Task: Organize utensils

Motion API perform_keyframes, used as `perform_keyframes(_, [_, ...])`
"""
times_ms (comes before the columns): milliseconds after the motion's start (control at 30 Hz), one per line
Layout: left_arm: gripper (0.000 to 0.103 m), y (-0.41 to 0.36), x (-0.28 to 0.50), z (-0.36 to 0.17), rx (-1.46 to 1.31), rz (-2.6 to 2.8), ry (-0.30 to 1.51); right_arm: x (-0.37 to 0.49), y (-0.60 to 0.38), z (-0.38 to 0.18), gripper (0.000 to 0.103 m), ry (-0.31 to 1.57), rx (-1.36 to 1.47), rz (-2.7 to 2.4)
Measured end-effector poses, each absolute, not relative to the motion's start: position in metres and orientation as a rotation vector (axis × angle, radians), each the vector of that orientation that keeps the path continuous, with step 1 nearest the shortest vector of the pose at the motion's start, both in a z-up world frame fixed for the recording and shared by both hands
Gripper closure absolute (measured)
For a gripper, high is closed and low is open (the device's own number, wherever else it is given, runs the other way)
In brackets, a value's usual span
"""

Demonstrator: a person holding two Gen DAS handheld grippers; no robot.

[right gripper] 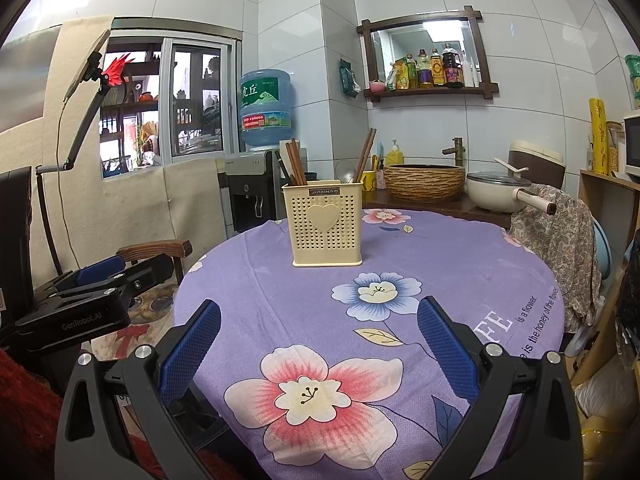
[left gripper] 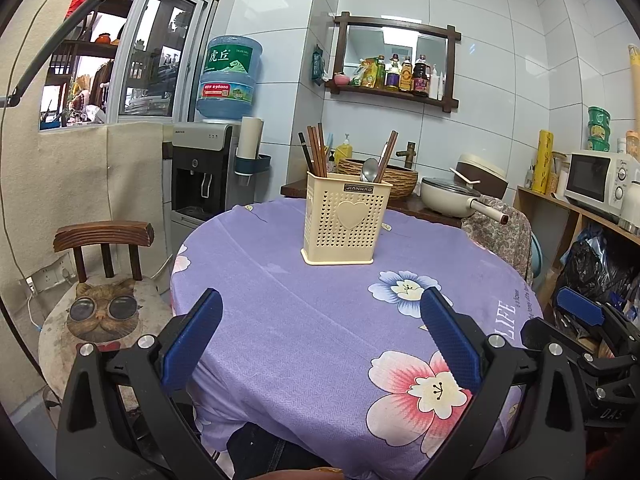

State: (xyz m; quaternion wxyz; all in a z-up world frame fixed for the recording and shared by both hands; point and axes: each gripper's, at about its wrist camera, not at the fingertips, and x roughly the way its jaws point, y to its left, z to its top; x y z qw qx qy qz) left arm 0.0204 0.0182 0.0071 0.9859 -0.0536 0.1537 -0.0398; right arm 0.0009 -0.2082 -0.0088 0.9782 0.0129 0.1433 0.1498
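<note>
Left wrist view: the left gripper [left gripper: 320,336] hangs over the near edge of the round table, its blue-padded fingers [left gripper: 192,336] spread wide apart with nothing between them, only the purple floral tablecloth [left gripper: 304,320] below. The right wrist view shows the same of the right gripper [right gripper: 318,340]: jaws wide apart, empty, aimed across the cloth from the near side. Farther out, well apart from both grippers and toward the far side of the table, stands the cream perforated utensil holder [left gripper: 342,224], upright, with a heart on its front. Brown chopsticks [left gripper: 316,152] lean in its left compartment; a metal spoon [left gripper: 369,170] and a second pair of chopsticks [left gripper: 387,152] share the right one. No loose utensil lies on the cloth in either view, so the sorting appears either finished or about to rearrange what is already in the holder. The risks from here lie in the holder itself: it looks light and tall, so a sideways pull on a chopstick could tip it or drag it on the cloth. The thin, close-packed sticks could also slip from the pads or bring a neighbour up with them. The spoon's smooth bowl may turn in a loose pinch.
</note>
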Motion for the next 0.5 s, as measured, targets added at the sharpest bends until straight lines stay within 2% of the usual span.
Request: perform_keyframes(500, [0.006, 0.0195, 0.0218, 0.0065, -0.107, -0.077, 0.309, 0.0006, -0.2078, -0.0084, 0.006, 0.29, 0.026, 0.303])
